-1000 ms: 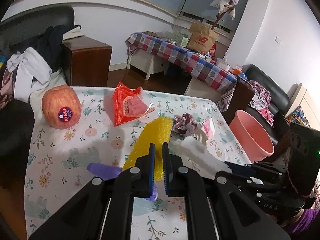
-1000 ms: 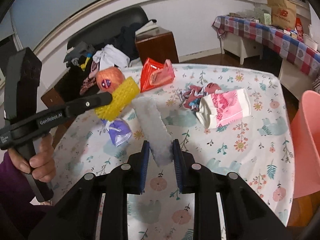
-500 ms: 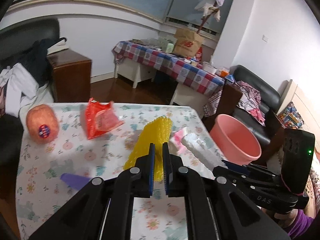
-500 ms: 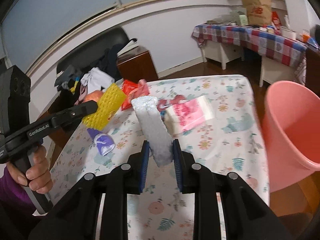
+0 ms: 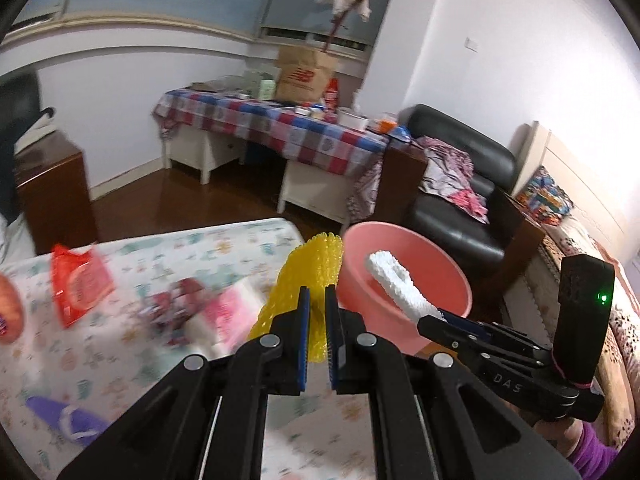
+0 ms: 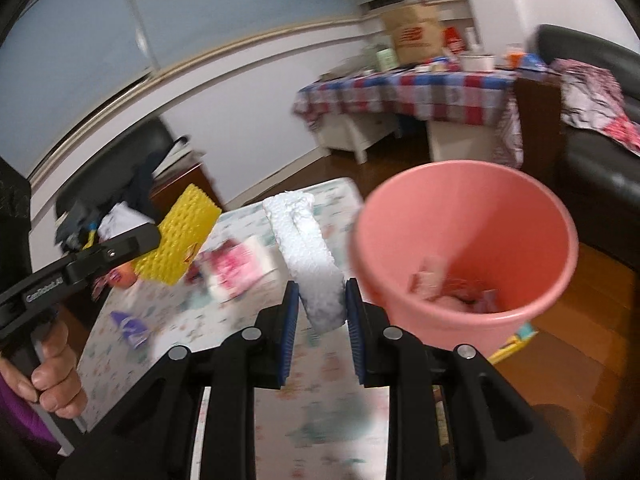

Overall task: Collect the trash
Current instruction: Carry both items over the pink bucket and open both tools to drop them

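My left gripper (image 5: pixel 316 300) is shut on a yellow foam net sleeve (image 5: pixel 308 268), held above the table's right edge beside the pink bucket (image 5: pixel 424 248). My right gripper (image 6: pixel 320 300) is shut on a white foam piece (image 6: pixel 308 248), which in the left wrist view (image 5: pixel 396 284) reaches over the bucket's mouth. The bucket (image 6: pixel 480 196) stands on the floor past the table's end and holds some scraps. A red wrapper (image 5: pixel 78 280), a pink-and-white packet (image 5: pixel 224 312), a crumpled dark-red wrapper (image 5: pixel 176 304) and a purple scrap (image 5: pixel 68 420) lie on the floral tablecloth (image 5: pixel 224 240).
An apple (image 5: pixel 8 312) sits at the table's left edge. A black sofa (image 5: pixel 460 192) with clothes stands behind the bucket, a checked-cloth table (image 5: pixel 280 128) farther back. A brown cabinet (image 5: pixel 52 192) stands at the left. A hand (image 6: pixel 52 376) holds the left gripper's handle.
Both grippers have swung right with their foam pieces, from over the table's middle toward the pink bucket. The bucket looms much larger in the right wrist view.
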Available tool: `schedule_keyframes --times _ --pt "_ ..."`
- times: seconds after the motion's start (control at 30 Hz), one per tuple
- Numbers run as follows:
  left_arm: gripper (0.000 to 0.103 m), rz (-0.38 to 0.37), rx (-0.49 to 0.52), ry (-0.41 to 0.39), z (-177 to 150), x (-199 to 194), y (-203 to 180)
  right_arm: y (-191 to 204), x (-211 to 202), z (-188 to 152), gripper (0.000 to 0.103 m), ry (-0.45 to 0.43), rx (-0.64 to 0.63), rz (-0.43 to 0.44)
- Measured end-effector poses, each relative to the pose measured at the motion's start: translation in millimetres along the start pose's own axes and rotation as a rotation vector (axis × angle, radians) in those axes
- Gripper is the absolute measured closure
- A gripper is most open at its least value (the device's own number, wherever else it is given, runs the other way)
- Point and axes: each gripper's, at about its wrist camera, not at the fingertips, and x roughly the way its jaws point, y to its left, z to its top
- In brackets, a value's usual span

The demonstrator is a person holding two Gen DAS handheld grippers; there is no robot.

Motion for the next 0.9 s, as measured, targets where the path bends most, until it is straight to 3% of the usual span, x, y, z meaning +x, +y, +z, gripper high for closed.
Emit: schedule_keyframes --times 0.3,0.7,0.8,0.9 --pt "0.096 -0.083 0.079 0.042 13.3 58.9 -66.0 -62.5 -5.6 6.6 0.079 -0.045 0.108 -0.129" --pt "0.096 -0.090 0.152 0.127 4.9 121.4 -113.3 -96.1 5.2 1.8 0.078 -0.046 0.192 -0.159" --pt "0.088 -0.083 0.152 0.136 3.6 128.2 -115.3 -99.6 6.8 1.9 0.078 -0.042 0.203 -0.161" --pt "0.068 -0.075 0.151 0.135 1.4 129.3 -113.3 -100.7 9.2 1.2 0.077 -0.034 0.201 -0.163"
